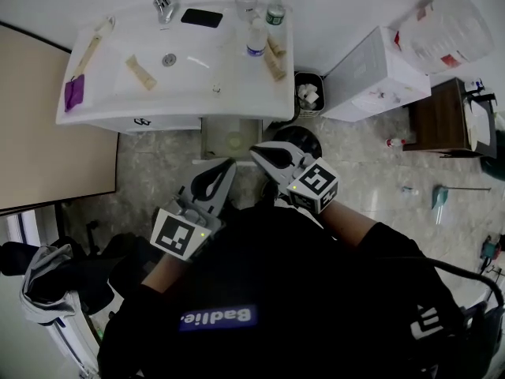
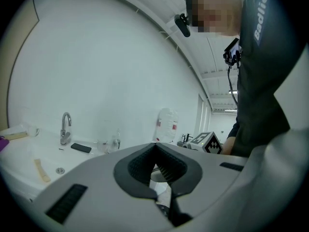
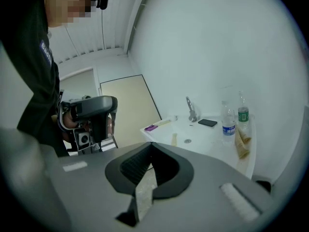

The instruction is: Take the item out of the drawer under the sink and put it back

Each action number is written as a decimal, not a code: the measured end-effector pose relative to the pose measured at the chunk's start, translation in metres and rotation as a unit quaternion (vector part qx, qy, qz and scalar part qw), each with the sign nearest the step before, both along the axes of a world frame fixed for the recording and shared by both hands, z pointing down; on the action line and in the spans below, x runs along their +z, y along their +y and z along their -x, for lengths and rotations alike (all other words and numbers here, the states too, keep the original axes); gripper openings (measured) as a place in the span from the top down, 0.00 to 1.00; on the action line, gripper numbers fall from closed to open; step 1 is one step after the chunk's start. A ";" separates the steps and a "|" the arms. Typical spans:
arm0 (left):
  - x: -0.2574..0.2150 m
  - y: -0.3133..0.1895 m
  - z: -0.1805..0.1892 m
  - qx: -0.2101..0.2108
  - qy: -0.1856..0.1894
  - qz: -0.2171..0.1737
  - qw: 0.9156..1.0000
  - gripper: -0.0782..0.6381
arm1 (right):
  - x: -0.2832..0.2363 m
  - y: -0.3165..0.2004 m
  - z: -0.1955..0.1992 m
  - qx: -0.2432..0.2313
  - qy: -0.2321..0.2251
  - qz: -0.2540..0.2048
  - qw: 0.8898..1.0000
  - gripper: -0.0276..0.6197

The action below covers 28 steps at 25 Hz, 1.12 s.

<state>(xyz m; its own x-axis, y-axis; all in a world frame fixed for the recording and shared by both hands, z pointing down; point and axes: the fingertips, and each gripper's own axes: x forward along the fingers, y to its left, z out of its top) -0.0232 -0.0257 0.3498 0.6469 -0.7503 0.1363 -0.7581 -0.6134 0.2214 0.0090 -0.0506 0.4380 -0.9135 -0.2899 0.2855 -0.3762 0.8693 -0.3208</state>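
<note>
The white sink unit (image 1: 177,105) stands ahead of me. Under its front edge a shallow drawer (image 1: 211,142) seems to stick out, with a pale round item (image 1: 235,140) in it. My left gripper (image 1: 230,164) hovers just in front of the drawer's left part, jaws closed with nothing between them. My right gripper (image 1: 256,150) is beside it at the drawer's right corner, also shut and empty. In the left gripper view the left gripper (image 2: 155,145) points over the basin (image 2: 29,153). In the right gripper view the right gripper (image 3: 152,144) faces the sink (image 3: 203,137).
On the sink top are a tap (image 1: 161,1), a black phone (image 1: 201,17), bottles (image 1: 256,36) and tubes. A small bin (image 1: 308,95) and a white box (image 1: 375,76) stand right of the sink. A dark wooden stand (image 1: 442,117) is at the far right, a door (image 1: 47,125) at the left.
</note>
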 end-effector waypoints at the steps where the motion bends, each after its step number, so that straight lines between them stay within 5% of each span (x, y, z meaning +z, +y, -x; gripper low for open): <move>1: 0.001 0.000 0.001 -0.001 0.000 0.001 1.000 0.88 | 0.004 -0.001 0.001 -0.001 0.004 0.002 1.000 0.96; 16: 0.001 -0.003 0.027 -0.015 -0.006 0.000 1.000 0.88 | 0.105 -0.031 0.021 0.012 0.095 0.033 0.995 0.96; 28: 0.007 -0.007 0.051 -0.017 -0.023 0.006 1.000 0.88 | 0.212 -0.051 0.018 0.033 0.190 0.113 0.975 0.92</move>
